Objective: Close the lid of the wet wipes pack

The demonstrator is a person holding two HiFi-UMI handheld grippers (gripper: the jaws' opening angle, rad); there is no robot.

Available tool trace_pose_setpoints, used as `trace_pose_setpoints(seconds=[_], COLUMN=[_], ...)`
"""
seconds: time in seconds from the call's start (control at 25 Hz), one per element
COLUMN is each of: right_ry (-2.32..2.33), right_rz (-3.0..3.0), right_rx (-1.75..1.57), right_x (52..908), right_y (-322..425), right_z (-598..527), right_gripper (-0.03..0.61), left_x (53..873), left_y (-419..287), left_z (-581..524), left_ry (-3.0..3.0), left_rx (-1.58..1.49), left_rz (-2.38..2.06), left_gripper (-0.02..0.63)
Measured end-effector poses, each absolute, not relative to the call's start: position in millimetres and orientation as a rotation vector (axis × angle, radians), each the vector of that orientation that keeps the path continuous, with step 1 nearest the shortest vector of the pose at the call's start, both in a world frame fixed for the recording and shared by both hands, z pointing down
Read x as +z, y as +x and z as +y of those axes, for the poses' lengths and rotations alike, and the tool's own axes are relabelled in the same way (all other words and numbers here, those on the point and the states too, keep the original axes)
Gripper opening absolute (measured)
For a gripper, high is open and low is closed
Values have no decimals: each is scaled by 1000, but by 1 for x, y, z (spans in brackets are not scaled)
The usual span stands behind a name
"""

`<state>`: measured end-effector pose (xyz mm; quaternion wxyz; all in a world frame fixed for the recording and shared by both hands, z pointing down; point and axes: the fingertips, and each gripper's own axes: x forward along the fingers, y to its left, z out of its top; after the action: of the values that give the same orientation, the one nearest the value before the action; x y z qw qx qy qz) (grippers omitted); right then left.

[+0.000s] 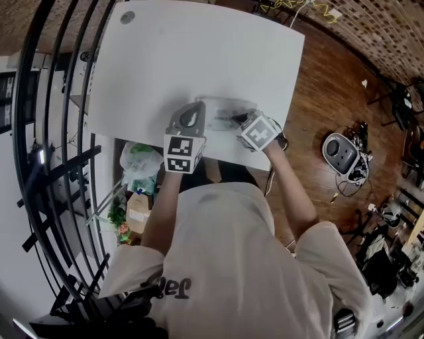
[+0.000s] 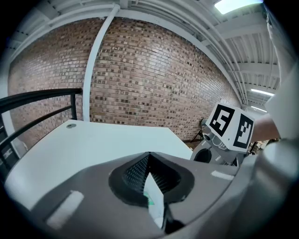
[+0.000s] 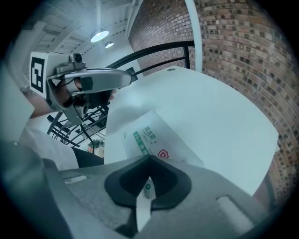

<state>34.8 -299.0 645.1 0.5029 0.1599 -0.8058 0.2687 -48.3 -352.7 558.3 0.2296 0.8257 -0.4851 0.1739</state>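
At centre-left of the head view, our left hand-held gripper [image 1: 197, 116] reaches over the near edge of the white tabletop [image 1: 199, 53]. Its jaws are clenched on a thin white, green-printed edge of the wet wipes pack [image 1: 225, 109]. The pack sits near that edge, between our two grippers. Just right of it, our right hand-held gripper [image 1: 244, 123] is likewise pinched on the pack's other end, and the printed wrapper stretches ahead of its jaws over the tabletop.

Bright light from ceiling lamps [image 2: 239, 4] — heavy fisheye distortion, dark corners, soft blur up close.
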Motion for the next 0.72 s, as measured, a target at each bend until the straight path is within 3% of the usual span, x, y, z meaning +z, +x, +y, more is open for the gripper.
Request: trace_pose_setpoints(seconds=[0.72], right_ry=[488], right_rz=[-1874], right_rx=[545], right_x=[648], right_y=[34], right_z=[-300], right_gripper=[-8], left_x=[553], left_y=[-66], left_z=[-353], left_ry=[2274], left_rx=[470], left_rz=[-1328], left_gripper=[17])
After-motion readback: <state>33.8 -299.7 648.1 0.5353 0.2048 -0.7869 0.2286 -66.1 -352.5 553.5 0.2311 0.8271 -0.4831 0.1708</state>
